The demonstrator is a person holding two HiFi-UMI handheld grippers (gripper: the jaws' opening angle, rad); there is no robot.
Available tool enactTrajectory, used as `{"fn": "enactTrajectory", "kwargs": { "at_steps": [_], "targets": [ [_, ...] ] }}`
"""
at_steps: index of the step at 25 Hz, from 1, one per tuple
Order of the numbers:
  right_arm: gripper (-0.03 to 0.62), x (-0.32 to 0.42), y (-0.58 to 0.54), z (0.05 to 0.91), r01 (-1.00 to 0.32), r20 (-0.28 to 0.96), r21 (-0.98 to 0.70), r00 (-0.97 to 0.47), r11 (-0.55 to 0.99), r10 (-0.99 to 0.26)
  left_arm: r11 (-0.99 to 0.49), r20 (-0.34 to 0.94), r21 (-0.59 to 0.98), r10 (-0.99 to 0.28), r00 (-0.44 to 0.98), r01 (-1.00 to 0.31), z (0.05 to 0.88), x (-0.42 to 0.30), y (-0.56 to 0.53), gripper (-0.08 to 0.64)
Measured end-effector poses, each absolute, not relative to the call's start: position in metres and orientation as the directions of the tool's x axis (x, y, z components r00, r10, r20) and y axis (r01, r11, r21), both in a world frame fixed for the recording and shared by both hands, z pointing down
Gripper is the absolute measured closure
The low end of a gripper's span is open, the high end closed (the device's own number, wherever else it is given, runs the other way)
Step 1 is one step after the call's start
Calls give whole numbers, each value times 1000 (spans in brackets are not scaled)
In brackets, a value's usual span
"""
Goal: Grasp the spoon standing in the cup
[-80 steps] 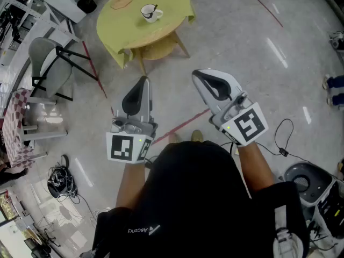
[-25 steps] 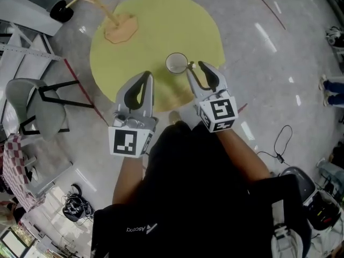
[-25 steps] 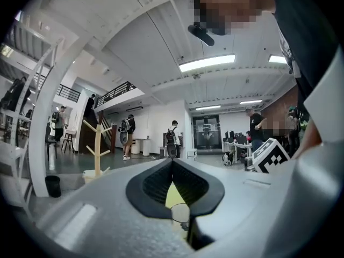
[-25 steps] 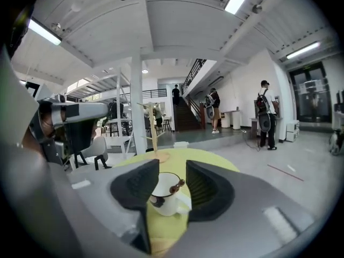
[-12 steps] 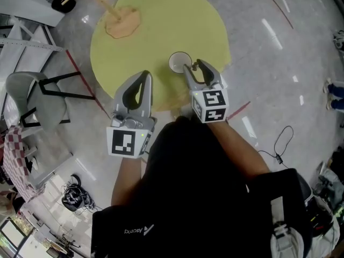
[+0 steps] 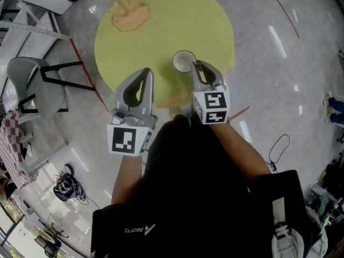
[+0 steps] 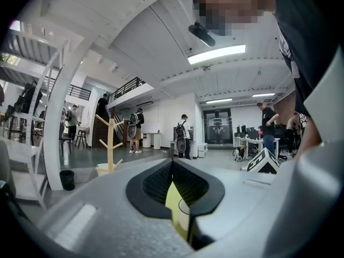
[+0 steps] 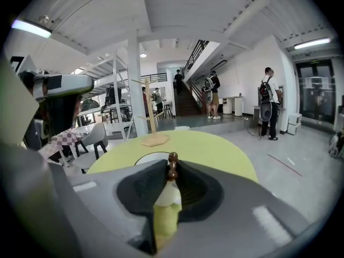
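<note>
Spoon [image 8: 172, 164] stands in white cup [image 6: 184, 61] on round yellow table [image 6: 161, 20], near the table edge closest to the person; only its dark brown beaded handle top shows, poking up between the right gripper's jaws; right gripper [image 6: 197, 65] tilts down at the cup's right rim; its jaws have just been closing and now pinch the spoon handle from both sides, pads touching it; in the head view the spoon is too small to make out, probably hidden by the jaws; pale cup body shows below the handle through the jaw gap; left gripper [image 6: 145, 72] is held level over the table, left of the cup and apart from it, tips pressed together, nothing between them; wooden peg stand [image 6: 130, 15] sits on the table's far side, well apart from the cup; grey chair [image 6: 37, 85] stands on the floor left of the table.
</note>
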State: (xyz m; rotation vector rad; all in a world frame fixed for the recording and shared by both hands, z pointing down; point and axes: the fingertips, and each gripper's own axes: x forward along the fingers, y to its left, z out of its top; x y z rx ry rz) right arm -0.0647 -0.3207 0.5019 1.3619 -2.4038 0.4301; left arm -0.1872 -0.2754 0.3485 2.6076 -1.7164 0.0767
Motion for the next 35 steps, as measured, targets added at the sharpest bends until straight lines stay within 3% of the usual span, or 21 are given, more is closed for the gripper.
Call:
{"fn": "enactTrajectory", "kwargs": {
  "at_steps": [16,24,35],
  "targets": [
    [540,-78,-303,391,-685,262,93,-684,723,-681,-364,-16,-25,-931,364,-931,324,-178,-257,548],
    [540,-72,-293,322,-632,171,61,-756,773,-632,-356,-64,-37,-932,358,-934,300,-169,-254,548],
    [541,-53,-275,289,-604,138,36,-786,796,-602,-331,-97,-54,-937,335,-942,278,-168,-239,548]
  ]
}}
